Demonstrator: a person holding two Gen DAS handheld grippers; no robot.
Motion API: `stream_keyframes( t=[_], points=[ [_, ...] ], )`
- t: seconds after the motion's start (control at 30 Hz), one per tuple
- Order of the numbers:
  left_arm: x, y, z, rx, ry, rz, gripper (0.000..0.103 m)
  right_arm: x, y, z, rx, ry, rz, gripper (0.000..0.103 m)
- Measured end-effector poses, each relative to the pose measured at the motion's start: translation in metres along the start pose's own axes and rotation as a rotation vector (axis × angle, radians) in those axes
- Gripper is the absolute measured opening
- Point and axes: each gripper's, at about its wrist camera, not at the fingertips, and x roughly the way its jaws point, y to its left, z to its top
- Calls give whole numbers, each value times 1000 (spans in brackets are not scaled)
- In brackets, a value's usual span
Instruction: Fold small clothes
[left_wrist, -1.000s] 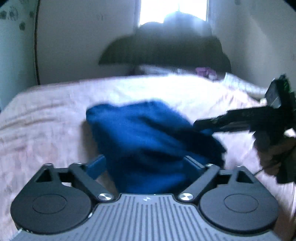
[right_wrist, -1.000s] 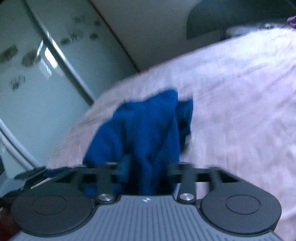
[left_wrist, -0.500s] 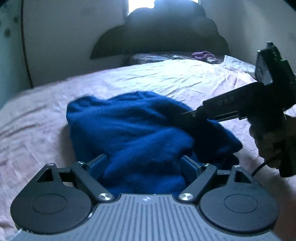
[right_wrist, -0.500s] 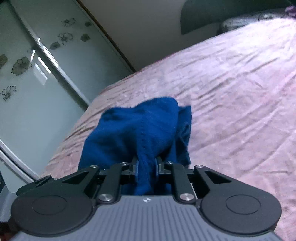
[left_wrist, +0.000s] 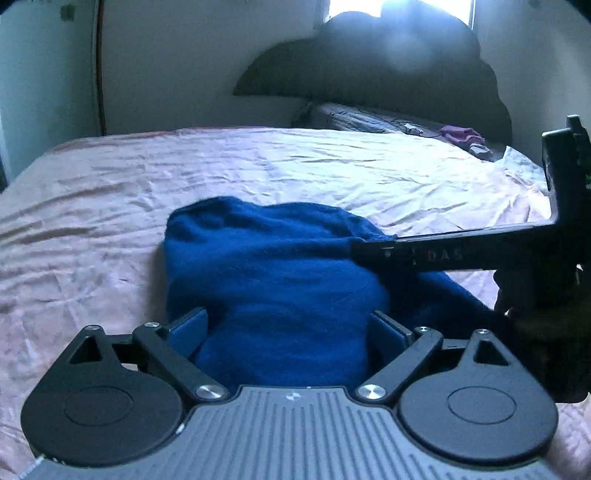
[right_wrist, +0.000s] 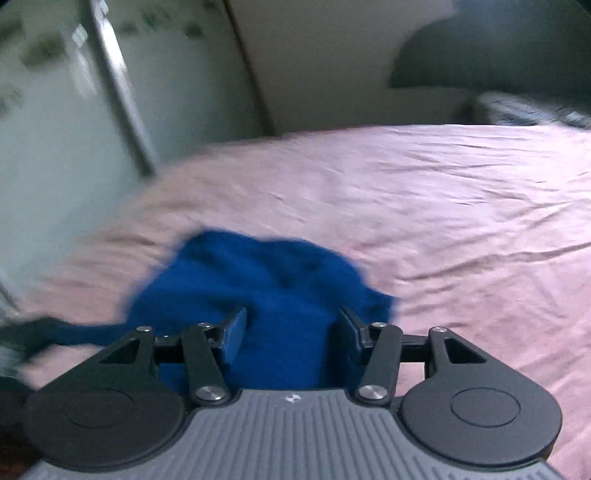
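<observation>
The right gripper (right_wrist: 291, 332), pinched on the blue garment (right_wrist: 258, 280) half a second ago, has just reopened its fingers halfway, cloth loose between them. The left gripper (left_wrist: 288, 332) stands wide around a fold at lower centre, gripping nothing, so that fold looks released onto the bed (left_wrist: 332, 166).

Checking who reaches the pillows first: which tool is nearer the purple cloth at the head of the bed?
Right. The right tool reaches over the blue garment toward the purple cloth; the left tool sits farther back.

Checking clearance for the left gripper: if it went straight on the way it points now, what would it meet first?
Most likely the blue garment: it bunches between the left gripper's open jaws, ahead of the pink bedsheet.
</observation>
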Motion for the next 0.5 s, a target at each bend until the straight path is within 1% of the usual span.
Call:
stream_keyframes(
  t=[0.03, 0.07, 0.17, 0.2, 0.23, 0.27, 0.33, 0.37, 0.4, 0.43, 0.5],
  points=[
    [-2, -1, 0, 3, -5, 8, 95, -8, -3, -2, 42, -25, 21, 55],
    [-4, 0, -1, 1, -8, 11, 97, -18, -1, -4, 50, -59, 29, 55],
    [-2, 0, -3, -5, 1, 14, 98, -47, 13, -12, -6, -117, 50, 55],
    [-1, -1, -3, -2, 0, 21, 98, -52, 18, -14, -29, -113, 66, 55],
    [-1, -2, -5, 2, -4, 28, 98, -54, 22, -18, -56, -91, 74, 54],
    [0, -3, -5, 6, -5, 33, 99, -51, 24, -21, -73, -70, 66, 54],
    [-1, -7, -7, 18, -4, 47, 100, -39, 24, -25, -100, -28, 3, 54],
    [-1, -8, -7, 24, -3, 52, 100, -33, 23, -26, -90, -14, -20, 56],
    [-2, -9, -8, 31, -3, 57, 100, -29, 16, -25, -38, -10, -3, 56],
    [-5, -9, -10, 37, -6, 62, 100, -31, 12, -25, 0, -17, 9, 56],
    [-10, -6, -11, 34, -15, 63, 100, -42, 7, -24, 45, -62, 27, 57]
  ],
)
